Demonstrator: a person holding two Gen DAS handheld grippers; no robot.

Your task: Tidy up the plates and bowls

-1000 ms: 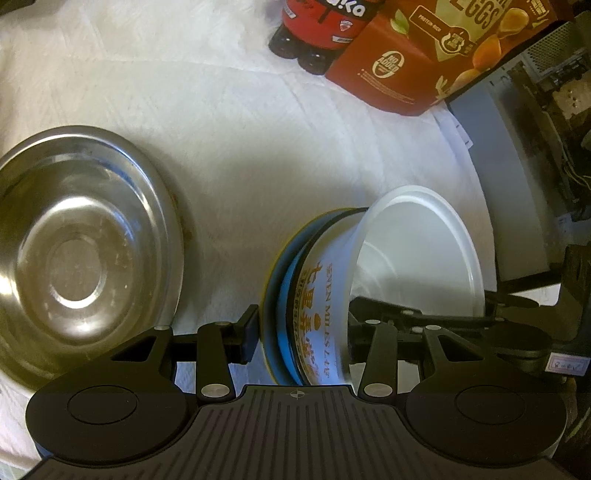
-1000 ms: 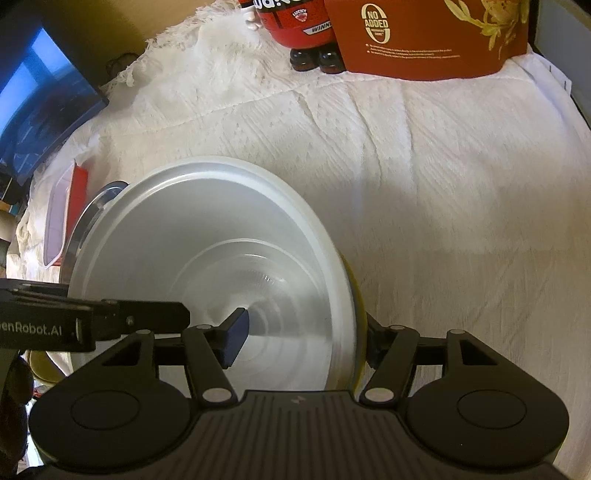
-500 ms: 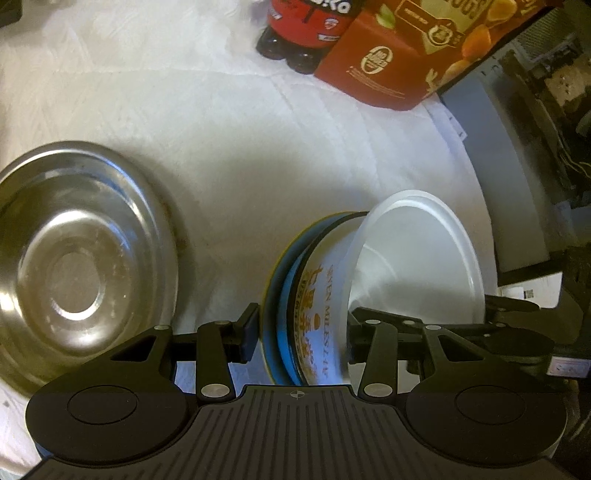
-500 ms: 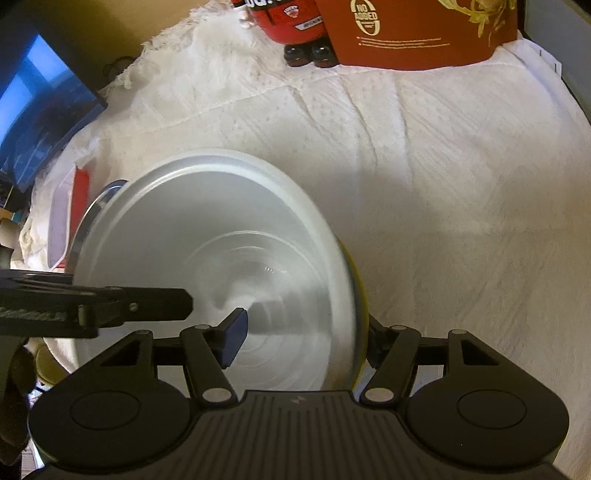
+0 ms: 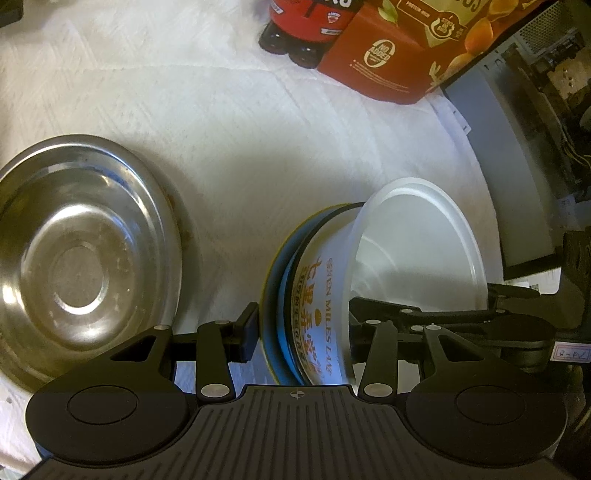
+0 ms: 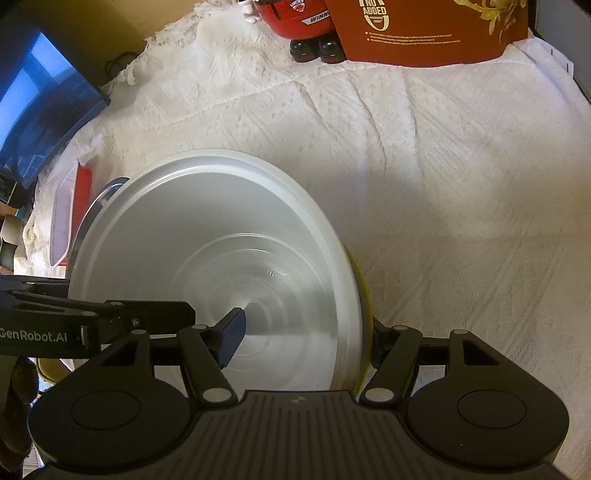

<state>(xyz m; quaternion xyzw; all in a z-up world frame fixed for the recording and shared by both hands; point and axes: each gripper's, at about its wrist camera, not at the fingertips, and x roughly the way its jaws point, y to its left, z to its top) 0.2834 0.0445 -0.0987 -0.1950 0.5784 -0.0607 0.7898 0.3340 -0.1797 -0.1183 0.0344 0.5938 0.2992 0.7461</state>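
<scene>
A white plastic bowl (image 5: 417,251) with orange print sits nested in a blue bowl (image 5: 286,295) and a yellow one (image 6: 360,291). My left gripper (image 5: 301,328) is shut on this stack's wall, with its left pad against the outer bowls and its right finger inside the white bowl. My right gripper (image 6: 304,332) straddles the opposite wall. Its left pad (image 6: 232,332) stands inside the white bowl (image 6: 207,251), clear of the wall. Its right finger is behind the yellow rim. I cannot tell whether the stack rests on the cloth.
A steel plate (image 5: 77,258) lies on the white tablecloth (image 6: 461,184) left of the stack. An orange carton (image 5: 399,48) and a red bottle pack (image 5: 303,26) stand at the back. A red-and-clear tray (image 6: 68,210) and a dark screen (image 6: 40,110) are at the far left.
</scene>
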